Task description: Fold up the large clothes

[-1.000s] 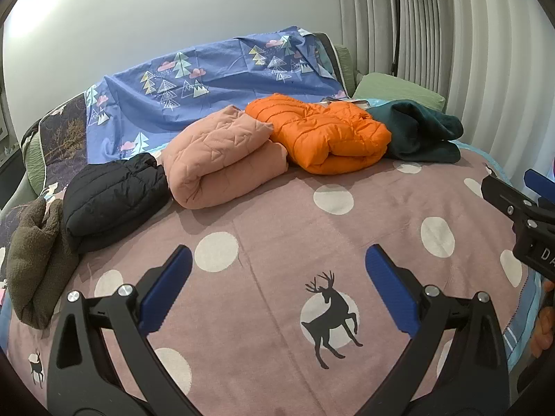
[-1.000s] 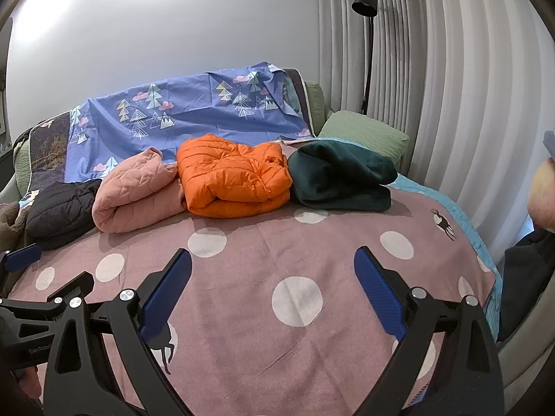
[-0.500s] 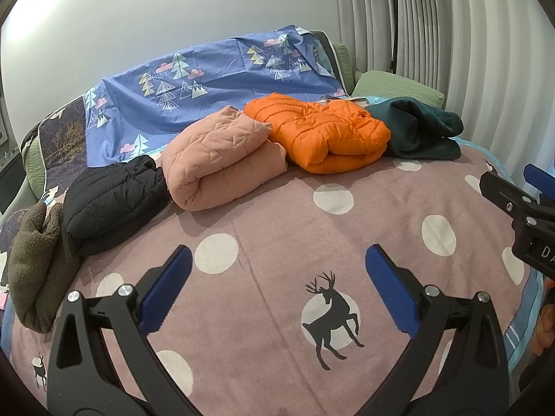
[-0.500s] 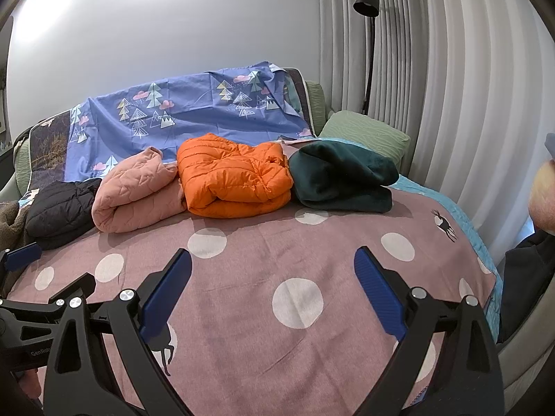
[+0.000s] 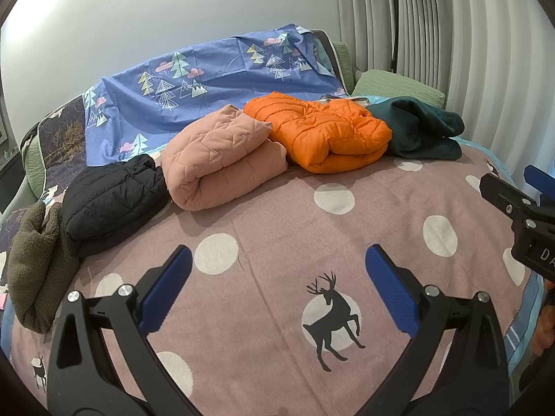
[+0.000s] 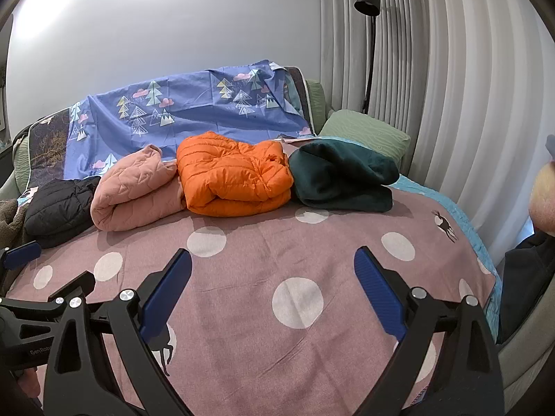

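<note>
Several folded garments lie in a row across the far half of the bed: an olive fleece (image 5: 33,263), a black puffer jacket (image 5: 111,197), a pink quilted jacket (image 5: 222,163), an orange puffer jacket (image 5: 326,131) and a dark green fleece (image 5: 419,128). The right wrist view shows the same pink jacket (image 6: 135,190), orange jacket (image 6: 232,176) and green fleece (image 6: 340,176). My left gripper (image 5: 277,291) is open over the pink dotted blanket (image 5: 277,228), holding nothing. My right gripper (image 6: 272,287) is open too, well short of the garments.
A blue tree-print sheet (image 5: 208,79) drapes the headboard. A green pillow (image 6: 364,131) lies at the back right by a black floor lamp (image 6: 369,34) and grey curtains (image 6: 468,86). The bed's right edge (image 6: 485,260) drops off beside a person's dark sleeve.
Both grippers stay open. The left wrist view has shifted very slightly; the garments have not moved.
</note>
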Demonstrator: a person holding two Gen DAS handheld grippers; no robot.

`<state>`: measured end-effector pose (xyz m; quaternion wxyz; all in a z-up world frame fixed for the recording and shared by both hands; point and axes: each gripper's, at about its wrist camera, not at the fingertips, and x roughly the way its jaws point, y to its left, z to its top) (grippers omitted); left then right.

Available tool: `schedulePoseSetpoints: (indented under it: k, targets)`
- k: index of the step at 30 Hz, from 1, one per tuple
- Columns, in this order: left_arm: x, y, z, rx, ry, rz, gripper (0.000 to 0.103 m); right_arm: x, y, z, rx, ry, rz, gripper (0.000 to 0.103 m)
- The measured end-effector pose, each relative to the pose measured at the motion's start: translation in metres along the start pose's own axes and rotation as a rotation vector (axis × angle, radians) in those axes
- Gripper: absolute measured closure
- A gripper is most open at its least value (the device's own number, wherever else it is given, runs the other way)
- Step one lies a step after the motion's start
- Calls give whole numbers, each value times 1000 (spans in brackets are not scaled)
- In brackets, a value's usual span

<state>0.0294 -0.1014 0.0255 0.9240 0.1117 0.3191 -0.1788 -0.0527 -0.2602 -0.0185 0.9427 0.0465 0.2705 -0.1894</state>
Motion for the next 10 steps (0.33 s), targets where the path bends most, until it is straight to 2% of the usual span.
schedulePoseSetpoints:
  k: [10]
  targets:
    - [2, 1, 0, -1, 2, -1, 2, 4, -2, -1, -3, 4, 1, 8]
